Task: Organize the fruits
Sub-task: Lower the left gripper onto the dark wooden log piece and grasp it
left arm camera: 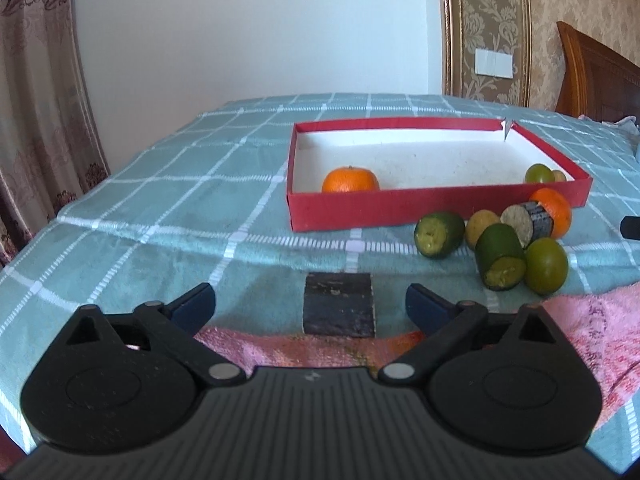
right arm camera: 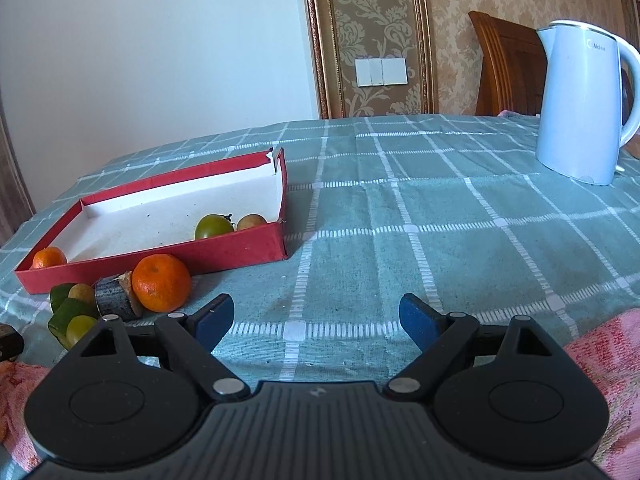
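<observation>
Spreading wide and holding nothing, the left claw [left arm camera: 311, 304] hovers over a dark cut block [left arm camera: 339, 305] lying between its fingers on the checked green surface [left arm camera: 160, 208]. Beyond it sits a shallow red box [left arm camera: 400, 210] with a white floor, holding one glossy orange [left arm camera: 350, 180] at its near left and a green fruit [left arm camera: 539, 173] at its right. Just outside its near wall cluster two green cut pieces [left arm camera: 439, 234], an orange [left arm camera: 558, 210] and a round green fruit [left arm camera: 546, 265]. The right claw [right arm camera: 317, 318] is also wide open and empty, over bare cloth, with a white kettle [right arm camera: 580, 100] far right.
</observation>
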